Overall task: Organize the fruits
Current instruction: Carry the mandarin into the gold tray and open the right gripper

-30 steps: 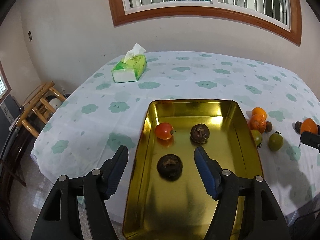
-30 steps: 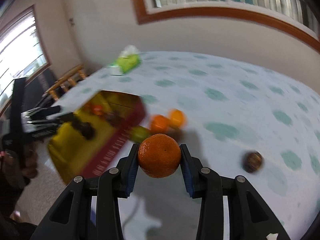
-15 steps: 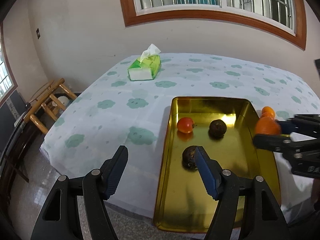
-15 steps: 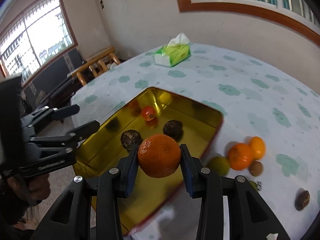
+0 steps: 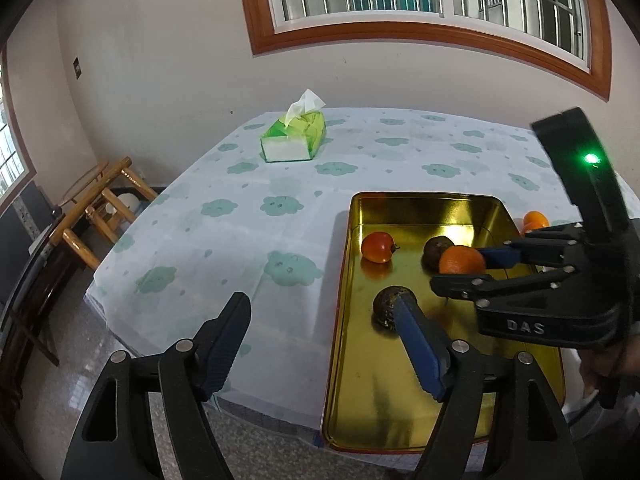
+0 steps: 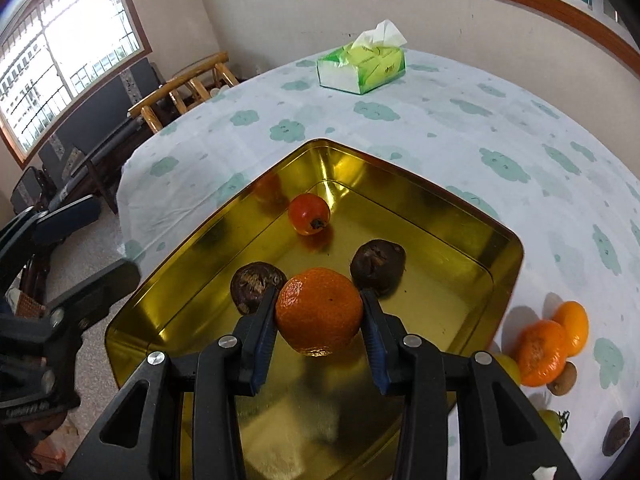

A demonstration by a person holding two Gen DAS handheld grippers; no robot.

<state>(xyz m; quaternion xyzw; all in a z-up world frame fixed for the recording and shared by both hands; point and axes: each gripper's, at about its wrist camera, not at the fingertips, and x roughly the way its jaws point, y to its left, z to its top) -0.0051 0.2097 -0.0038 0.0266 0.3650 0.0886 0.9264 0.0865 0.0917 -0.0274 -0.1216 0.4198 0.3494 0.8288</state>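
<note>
1. The right gripper [image 6: 319,316] is clamped on a tangerine [image 6: 319,311], one pad against each side at its widest part. In the right wrist view the fruit sits low and centre in the frame, held over the gold tray [image 6: 460,208].

2. Three fruits lie in the tray already: a red tomato [image 6: 309,214] toward the far corner and two dark brown wrinkled fruits [image 6: 378,266], well apart from each other.

3. The left gripper [image 5: 324,320] holds nothing; its jaws have just been opening and stand wide apart, hovering at the tray's near left edge in the lower half of the left wrist view.

4. Handling, as I judge it: the tangerine looks light, with a soft, slightly dimpled skin — a firm squeeze could bruise it, and a round fruit may roll once released. Across its middle is the sensible place to hold it, as the pads do now.

5. The open floor toward the near end of the tray looks like a safe place to set it — clear of the brown fruits.

6. At the right edge of the right wrist view, more oranges [image 6: 540,350] and small fruits wait on the tablecloth [image 6: 460,120]. A tissue box [image 6: 362,66] stands far off, upper centre.
</note>
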